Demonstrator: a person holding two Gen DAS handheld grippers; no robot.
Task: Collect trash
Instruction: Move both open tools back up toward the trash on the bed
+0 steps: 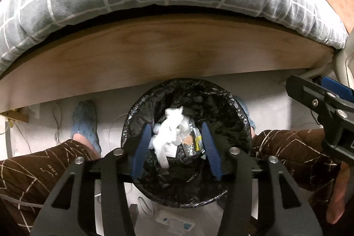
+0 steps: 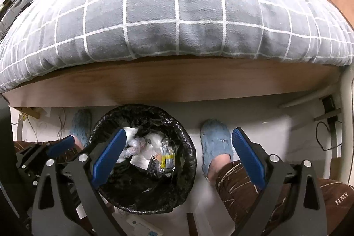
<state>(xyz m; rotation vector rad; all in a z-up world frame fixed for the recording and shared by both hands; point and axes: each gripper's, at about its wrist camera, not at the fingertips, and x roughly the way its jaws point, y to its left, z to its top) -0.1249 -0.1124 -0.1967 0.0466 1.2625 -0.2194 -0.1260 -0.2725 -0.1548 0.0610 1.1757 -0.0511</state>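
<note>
From the left wrist, the left gripper [image 1: 176,143] hangs part open and empty over the bin [image 1: 239,116], white crumpled trash [image 1: 170,132] already inside, while the right wrist shows the right gripper [image 2: 177,158] wide open, empty, so more probably remains on the bed's far left corner.

One lined trash bin [image 2: 141,198], two grippers, two blue slippers [image 2: 215,143], one checked quilt [image 2: 177,21]
</note>
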